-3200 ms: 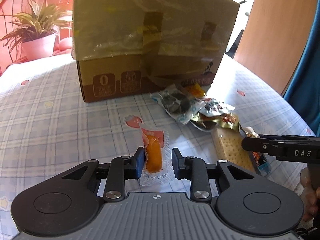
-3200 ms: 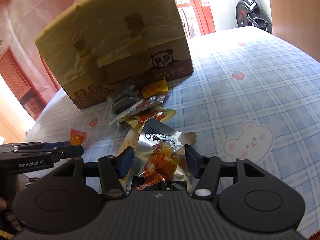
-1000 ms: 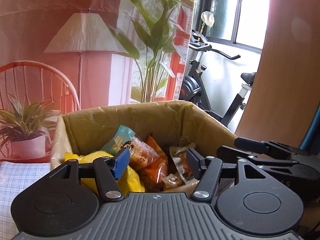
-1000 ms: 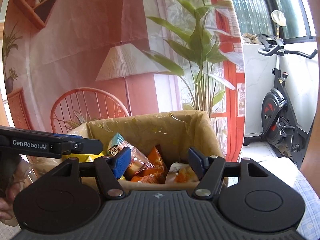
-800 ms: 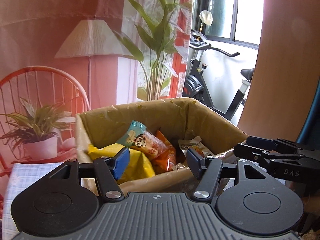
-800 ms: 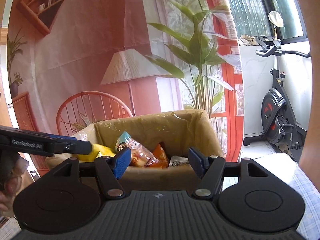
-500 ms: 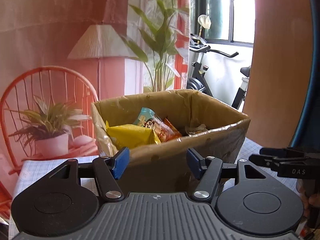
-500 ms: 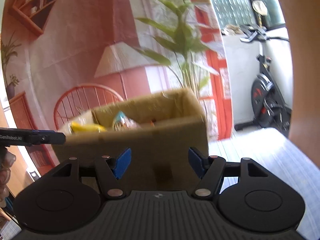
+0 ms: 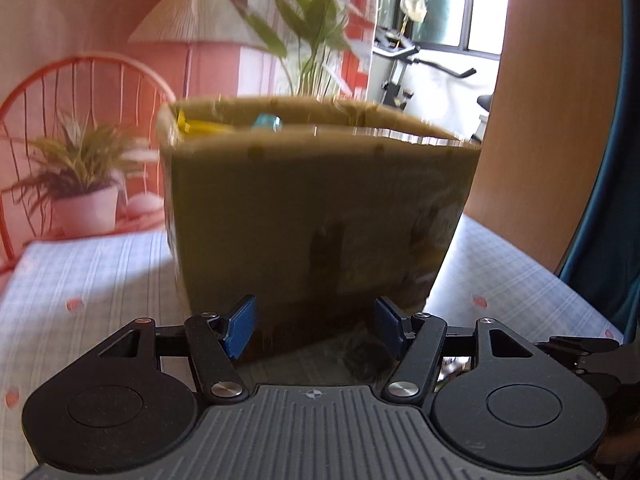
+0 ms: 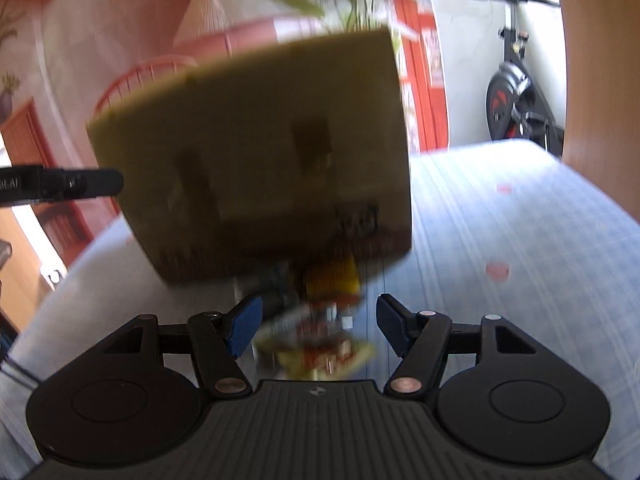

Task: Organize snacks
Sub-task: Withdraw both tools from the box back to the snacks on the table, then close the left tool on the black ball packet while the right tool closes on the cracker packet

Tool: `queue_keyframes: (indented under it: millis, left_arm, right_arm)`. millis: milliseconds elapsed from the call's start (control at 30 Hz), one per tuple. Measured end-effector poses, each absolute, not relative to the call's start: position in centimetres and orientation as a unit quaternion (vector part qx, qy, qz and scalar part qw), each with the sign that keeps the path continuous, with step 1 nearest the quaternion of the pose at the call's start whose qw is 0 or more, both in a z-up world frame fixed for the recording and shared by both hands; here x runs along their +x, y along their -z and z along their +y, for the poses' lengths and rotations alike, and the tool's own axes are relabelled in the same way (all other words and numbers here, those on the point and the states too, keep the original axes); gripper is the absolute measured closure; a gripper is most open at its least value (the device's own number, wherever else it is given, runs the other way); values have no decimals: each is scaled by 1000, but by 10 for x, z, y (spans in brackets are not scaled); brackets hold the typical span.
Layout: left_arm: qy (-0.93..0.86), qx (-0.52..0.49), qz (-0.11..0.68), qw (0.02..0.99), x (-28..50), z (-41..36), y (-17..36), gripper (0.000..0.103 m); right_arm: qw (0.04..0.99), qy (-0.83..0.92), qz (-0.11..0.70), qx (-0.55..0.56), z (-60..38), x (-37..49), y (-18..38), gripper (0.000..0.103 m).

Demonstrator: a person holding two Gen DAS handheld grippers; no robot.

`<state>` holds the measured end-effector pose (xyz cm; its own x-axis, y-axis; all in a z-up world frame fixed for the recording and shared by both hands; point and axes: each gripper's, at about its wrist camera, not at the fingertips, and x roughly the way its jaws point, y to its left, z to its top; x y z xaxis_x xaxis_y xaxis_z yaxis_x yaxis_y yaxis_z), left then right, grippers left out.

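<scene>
Right wrist | box [image 10: 256, 160] print blurred, unreadable | both hand-held grippers [image 10: 318, 326] [image 9: 316, 328] parted, empty

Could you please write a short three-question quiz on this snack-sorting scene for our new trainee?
1. True or false: the left gripper holds a snack packet.
2. Where do the loose snack packets lie in relation to the brown cardboard box?
A. on its rim
B. on the checked tablecloth at the foot of the box, on the near side
C. behind it
3. Fill in: the jaws of the right gripper stand ____ with nothing between them.

Key: 1 false; 2 B; 3 open.
</scene>
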<state>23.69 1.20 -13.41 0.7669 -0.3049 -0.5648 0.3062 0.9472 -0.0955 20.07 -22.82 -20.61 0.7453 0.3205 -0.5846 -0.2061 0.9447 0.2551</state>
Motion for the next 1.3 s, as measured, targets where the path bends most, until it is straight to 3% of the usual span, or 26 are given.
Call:
queue_keyframes:
  millis: [300, 433, 500, 767, 1300]
  left_arm:
    - [149, -24, 342, 927, 233, 21, 161, 31]
    - [148, -32, 353, 923, 233, 21, 167, 31]
    - [147, -33, 355, 923, 232, 21, 170, 31]
    - [145, -51, 377, 913, 240, 13, 180, 29]
    - [162, -92, 409, 893, 274, -24, 200, 26]
  right_arm:
    - [904, -152, 391, 80, -209, 194, 237, 33]
    - [907, -156, 389, 43, -200, 189, 238, 32]
    - [909, -157, 386, 25, -197, 188, 238, 38]
    - [914, -173, 366, 10, -207, 202, 240, 47]
    - [927, -187, 325, 12, -213, 195, 249, 47]
